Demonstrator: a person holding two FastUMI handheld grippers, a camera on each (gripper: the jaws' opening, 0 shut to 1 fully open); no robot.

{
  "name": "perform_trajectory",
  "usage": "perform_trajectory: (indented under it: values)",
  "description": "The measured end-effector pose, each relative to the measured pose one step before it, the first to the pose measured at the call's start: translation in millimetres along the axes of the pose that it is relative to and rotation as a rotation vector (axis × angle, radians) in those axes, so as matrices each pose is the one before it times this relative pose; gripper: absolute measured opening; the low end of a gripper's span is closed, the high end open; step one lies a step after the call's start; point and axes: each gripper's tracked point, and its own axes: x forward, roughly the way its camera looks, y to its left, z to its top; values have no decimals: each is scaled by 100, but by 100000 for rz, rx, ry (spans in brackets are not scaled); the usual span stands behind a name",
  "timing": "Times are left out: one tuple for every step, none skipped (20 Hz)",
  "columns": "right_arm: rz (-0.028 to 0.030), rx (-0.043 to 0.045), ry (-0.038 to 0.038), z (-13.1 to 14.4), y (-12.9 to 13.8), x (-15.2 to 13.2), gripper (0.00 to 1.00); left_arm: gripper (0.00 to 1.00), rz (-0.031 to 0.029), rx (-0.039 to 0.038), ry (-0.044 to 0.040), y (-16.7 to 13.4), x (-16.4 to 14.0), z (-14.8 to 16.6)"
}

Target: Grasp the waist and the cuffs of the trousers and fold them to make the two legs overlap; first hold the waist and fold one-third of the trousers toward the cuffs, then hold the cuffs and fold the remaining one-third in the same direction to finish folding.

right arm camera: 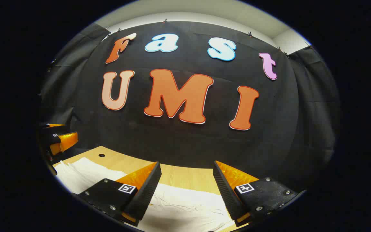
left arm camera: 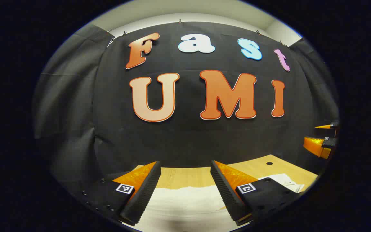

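Risk — both tongs, left tongs (left arm camera: 185, 190) and right tongs (right arm camera: 187, 190), gape empty above the trousers (right arm camera: 185, 206) on the tabletop (right arm camera: 185, 177) — pinching one layer would spoil the fold.

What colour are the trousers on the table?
White trousers, plain, clearest in the right gripper view.

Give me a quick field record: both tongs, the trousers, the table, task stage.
left tongs: open, raised over the cloth, gripping nothing
right tongs: open, raised over the cloth, gripping nothing
trousers: white, lying flat on the table below both tongs
table: light wood, a small round hole near its far edge
task stage: no grasp yet; waist and cuffs cannot be told apart
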Motion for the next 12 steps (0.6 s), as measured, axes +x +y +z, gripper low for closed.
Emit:
perform_trajectory:
  values:
    - [1924,-292,-599,237,32,230,97,100,2362,325,-1012,-6,-180,409]
    - [1318,11,-718,139,74,250,97,100,1124,952,-660,-170,-286,448]
    - [754,340,-84,-93,51,173,97,100,243,878,-1212,48,-78,455]
    - [567,410,119,-18,33,142,99,100,565,1157,-1462,76,-86,521]
    - [362,337,390,-57,94,-17,99,100,1219,1011,-1511,314,-211,484]
    - [326,88,205,-149,20,-26,99,100,835,810,-1671,202,-168,568]
    - [-155,-38,260,-97,-123,-24,99,100,499,656,-1277,123,-68,351]
    - [-249,98,128,-54,-103,-134,99,100,-82,134,-417,-122,-203,-1]
    - [-126,195,261,9,-40,-18,99,100,-192,-133,-113,-59,-23,229]
    - [-307,168,1,-45,-128,-161,99,100,-49,-402,-29,46,-7,7]
    - [-539,-5,14,52,-123,-84,99,100,-128,-404,-236,13,-1,171]
    - [-341,-5,106,-26,-91,-137,99,100,-52,-150,59,-39,-101,-67]
